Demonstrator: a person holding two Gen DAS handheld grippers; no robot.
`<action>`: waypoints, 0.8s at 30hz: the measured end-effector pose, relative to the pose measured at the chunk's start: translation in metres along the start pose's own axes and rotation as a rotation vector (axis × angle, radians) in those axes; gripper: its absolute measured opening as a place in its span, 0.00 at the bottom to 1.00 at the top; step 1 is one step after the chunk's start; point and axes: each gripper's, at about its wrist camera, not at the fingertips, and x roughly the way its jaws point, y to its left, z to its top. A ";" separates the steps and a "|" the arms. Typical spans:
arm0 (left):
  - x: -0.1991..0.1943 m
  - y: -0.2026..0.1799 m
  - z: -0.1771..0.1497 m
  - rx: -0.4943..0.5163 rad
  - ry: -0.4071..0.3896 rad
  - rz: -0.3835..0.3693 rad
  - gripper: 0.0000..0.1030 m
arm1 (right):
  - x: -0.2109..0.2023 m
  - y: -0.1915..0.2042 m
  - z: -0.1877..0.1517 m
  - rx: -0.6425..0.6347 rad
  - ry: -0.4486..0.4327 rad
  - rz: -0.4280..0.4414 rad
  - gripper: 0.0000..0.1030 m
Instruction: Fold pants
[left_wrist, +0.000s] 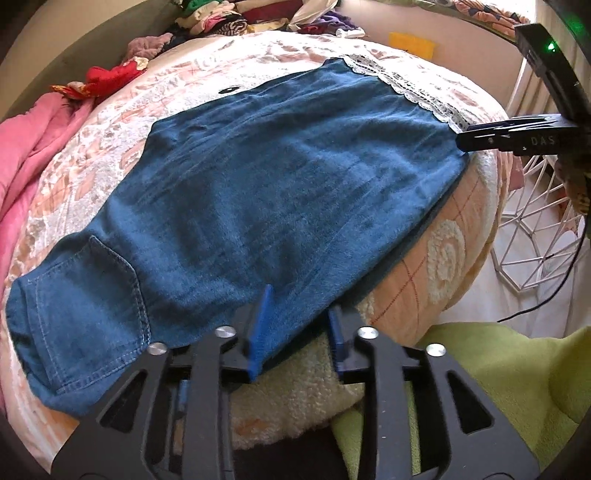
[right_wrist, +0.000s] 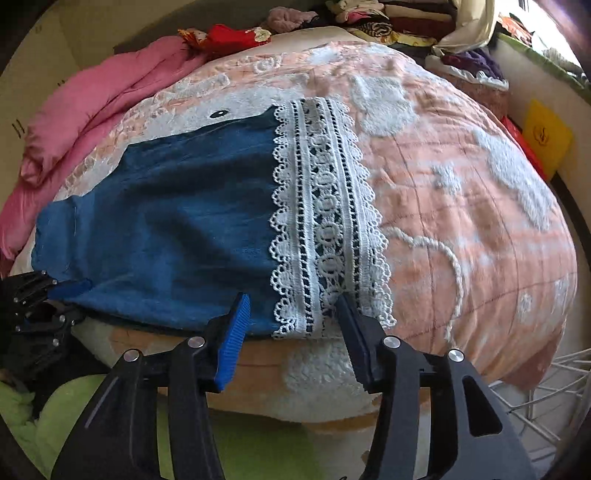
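Note:
Blue denim pants (left_wrist: 258, 192) lie flat on the bed, folded lengthwise, with a back pocket (left_wrist: 92, 295) at the left and a white lace hem (left_wrist: 402, 86) at the far right. My left gripper (left_wrist: 301, 317) is open, its fingers straddling the near edge of the pants by the waist end. My right gripper (right_wrist: 291, 314) is open at the near edge of the hem end, with the lace hem (right_wrist: 325, 214) between its fingers. The right gripper also shows in the left wrist view (left_wrist: 476, 138), and the left gripper in the right wrist view (right_wrist: 66, 288).
The bed carries a peach and white blanket (right_wrist: 461, 177). A pink quilt (right_wrist: 92, 114) and a heap of clothes (left_wrist: 236, 18) lie at the far side. A white wire basket (left_wrist: 535, 229) stands right of the bed. Green cloth (left_wrist: 498, 369) lies below.

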 end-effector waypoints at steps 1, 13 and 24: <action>-0.001 0.000 -0.001 0.001 0.000 0.001 0.29 | -0.001 0.000 0.000 0.002 -0.001 0.003 0.47; -0.046 0.046 0.008 -0.146 -0.116 0.007 0.58 | -0.036 -0.008 0.026 0.011 -0.118 0.035 0.63; -0.046 0.101 0.042 -0.288 -0.146 0.080 0.66 | -0.021 -0.027 0.092 0.003 -0.182 0.032 0.68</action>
